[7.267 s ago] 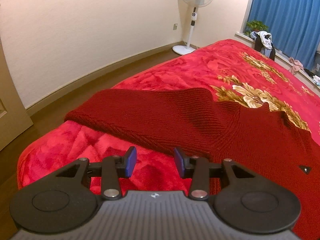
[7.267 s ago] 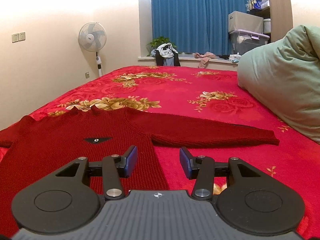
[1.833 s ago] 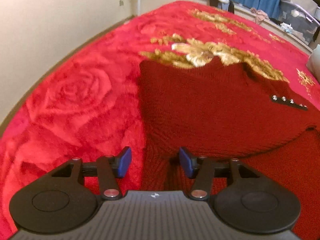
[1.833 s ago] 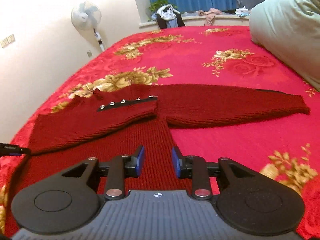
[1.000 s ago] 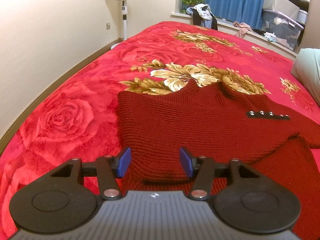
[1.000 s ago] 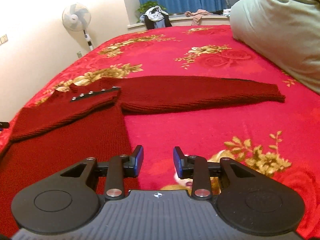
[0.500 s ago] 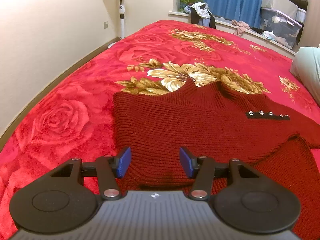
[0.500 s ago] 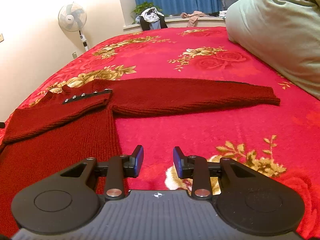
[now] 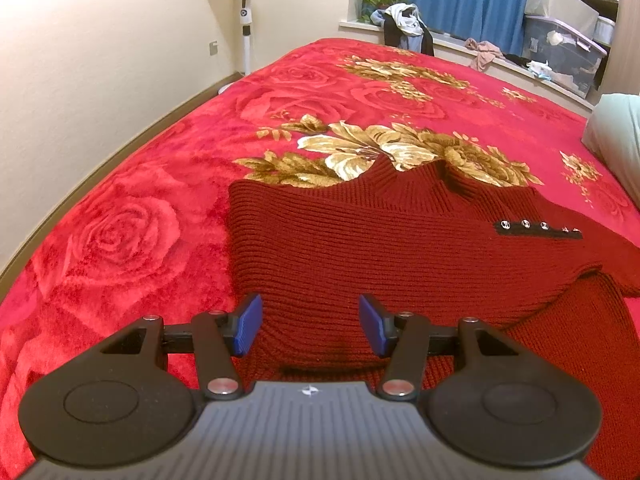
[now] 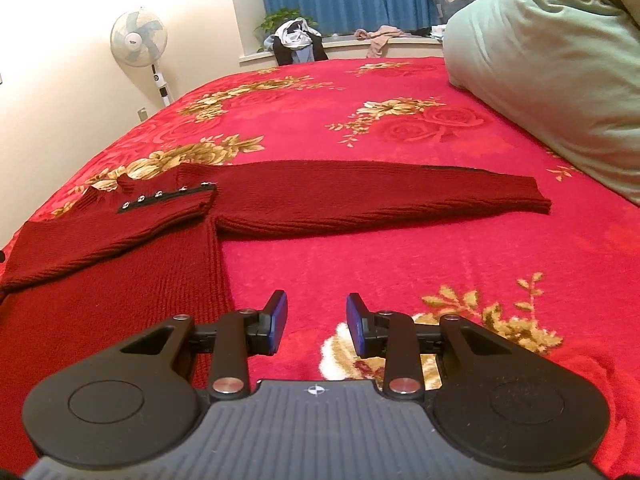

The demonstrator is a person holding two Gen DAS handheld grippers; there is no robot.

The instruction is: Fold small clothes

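While both my grippers hang empty, nothing is held, so the risks all sit in the next grab. My left gripper (image 9: pixel 310 322) has its jaws parted with only air between the blue pads, hovering just above the near edge of the red sweater (image 9: pixel 360 256). The sleeve on that side is already folded across the body, its button strip (image 9: pixel 538 229) ahead and to the right of my fingers.

My right gripper (image 10: pixel 316 322) is also parted, narrower, nothing in it. It is over bare blanket (image 10: pixel 400 264), with the sweater's side edge just left of it. The unfolded sleeve (image 10: pixel 380 196) lies stretched out ahead, its cuff off to the right, near the pillow (image 10: pixel 560 60).

Risks as I judge them:
- Thick plush blanket: pinching low could catch blanket pile with the knit and drag the whole garment.
- Loose knit is stretchy; lifting the sleeve by one point may pull the body askew and undo the folded sleeve.
- A shallow pinch on bulky rib could slip mid-carry and leave the sleeve crooked.
- The left gripper dropping could snag the folded sleeve's edge.
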